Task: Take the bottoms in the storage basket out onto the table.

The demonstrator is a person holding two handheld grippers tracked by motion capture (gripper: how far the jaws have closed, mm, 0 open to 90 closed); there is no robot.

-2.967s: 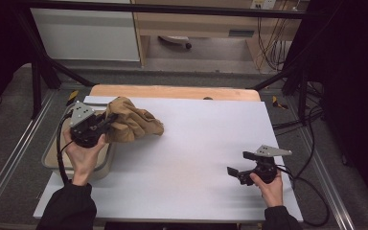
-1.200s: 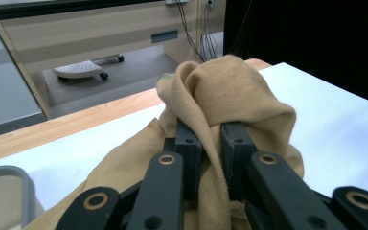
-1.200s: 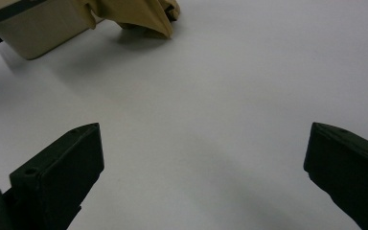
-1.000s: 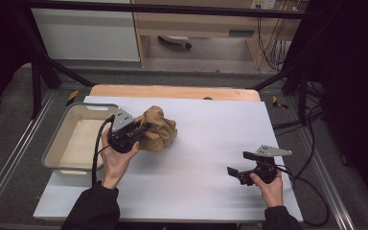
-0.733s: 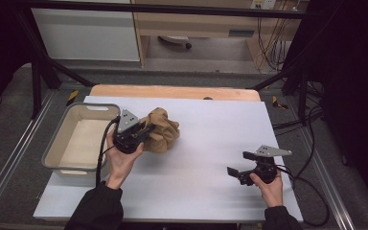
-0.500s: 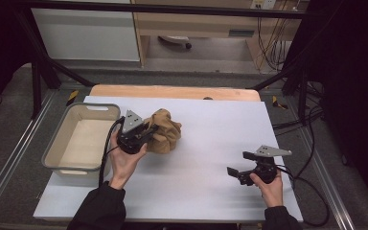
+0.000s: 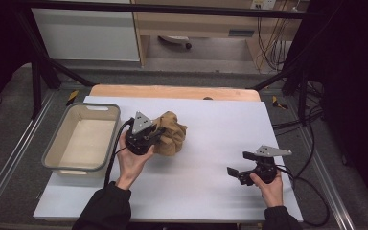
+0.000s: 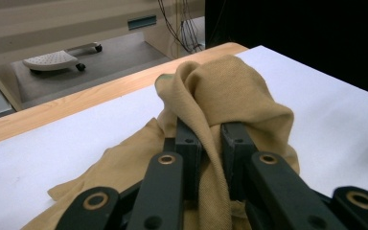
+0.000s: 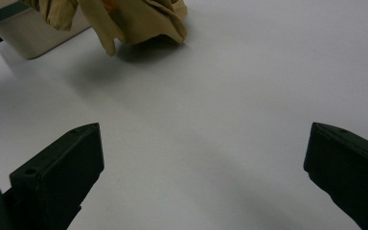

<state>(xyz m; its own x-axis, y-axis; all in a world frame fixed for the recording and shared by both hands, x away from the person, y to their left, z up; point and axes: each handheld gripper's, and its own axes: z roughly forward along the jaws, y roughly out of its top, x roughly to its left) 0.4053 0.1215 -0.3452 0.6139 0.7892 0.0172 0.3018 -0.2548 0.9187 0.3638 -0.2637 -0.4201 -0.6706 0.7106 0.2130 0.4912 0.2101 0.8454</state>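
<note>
A white table (image 7: 211, 172) with a wooden far edge (image 7: 172, 91) stands on grey floor (image 7: 9, 120); beyond it, pale cabinets (image 7: 86, 33), cables (image 7: 273, 28), darkness right.

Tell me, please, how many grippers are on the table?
2: the left gripper is clamped on the tan cloth beside the bin; the right gripper hovers open near the front right.

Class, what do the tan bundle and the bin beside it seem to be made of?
Tan bundle: soft knitted fabric, matte; fine ribbed weave and limp folds show where the left claw pinches it. Bin: probably moulded plastic, smooth cream walls, grey rim.
</note>
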